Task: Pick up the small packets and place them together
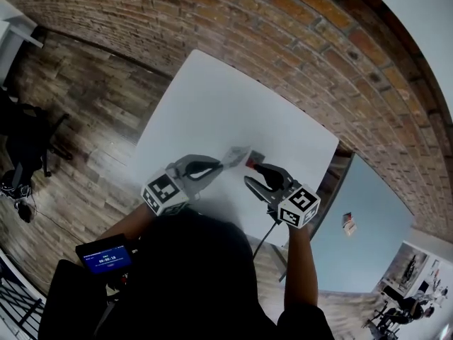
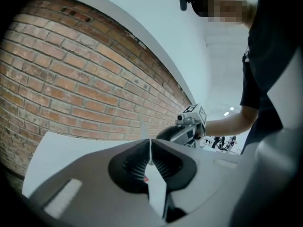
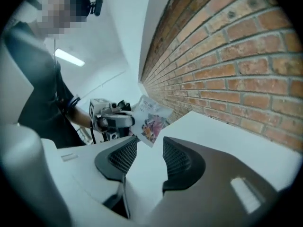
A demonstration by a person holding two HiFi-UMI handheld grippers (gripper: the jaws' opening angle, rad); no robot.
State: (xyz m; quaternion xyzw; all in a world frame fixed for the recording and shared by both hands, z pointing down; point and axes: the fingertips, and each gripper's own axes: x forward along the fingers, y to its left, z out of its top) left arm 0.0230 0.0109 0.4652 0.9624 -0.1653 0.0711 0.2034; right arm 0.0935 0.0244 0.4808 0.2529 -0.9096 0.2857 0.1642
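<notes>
A small pale packet point(image 1: 235, 154) hangs just above the white table point(image 1: 212, 98), with my left gripper point(image 1: 219, 165) shut on its near edge. In the left gripper view the packet point(image 2: 155, 186) runs edge-on between the closed jaws of that gripper point(image 2: 150, 148). The right gripper view shows the same packet point(image 3: 150, 118) with colourful print, held up in front of the brick wall. A second packet point(image 1: 254, 159), partly red, lies on the table beside the first. My right gripper point(image 1: 250, 173) stands just behind it, open point(image 3: 149, 157), with nothing between its pads.
A brick wall point(image 1: 297, 27) runs along the table's far side. Wooden floor point(image 1: 92, 105) lies to the left, with a dark chair point(image 1: 28, 144) on it. A blue-grey table point(image 1: 361, 246) stands at the right with a small item point(image 1: 348, 222) on it.
</notes>
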